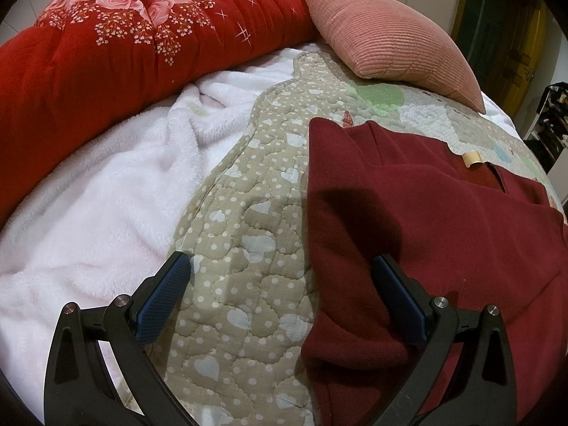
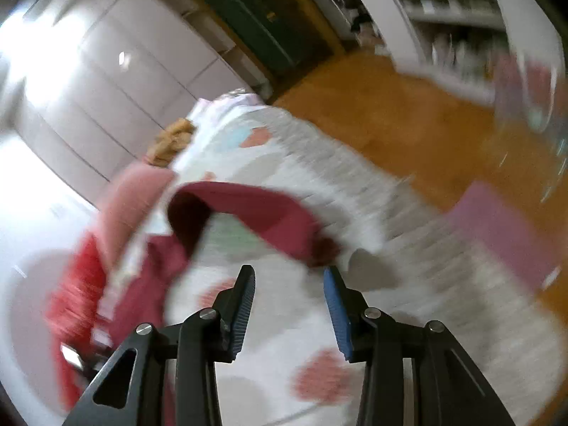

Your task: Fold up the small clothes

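On the quilt (image 1: 248, 213), both claws gape empty, left claw (image 1: 280, 273) straddling the maroon garment's (image 1: 443, 230) edge.

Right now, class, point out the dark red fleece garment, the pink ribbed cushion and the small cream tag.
dark red fleece garment (image 1: 443, 248), left wrist view, its flat middle.
pink ribbed cushion (image 1: 387, 32), left wrist view, its centre.
small cream tag (image 1: 471, 158), left wrist view, its face.
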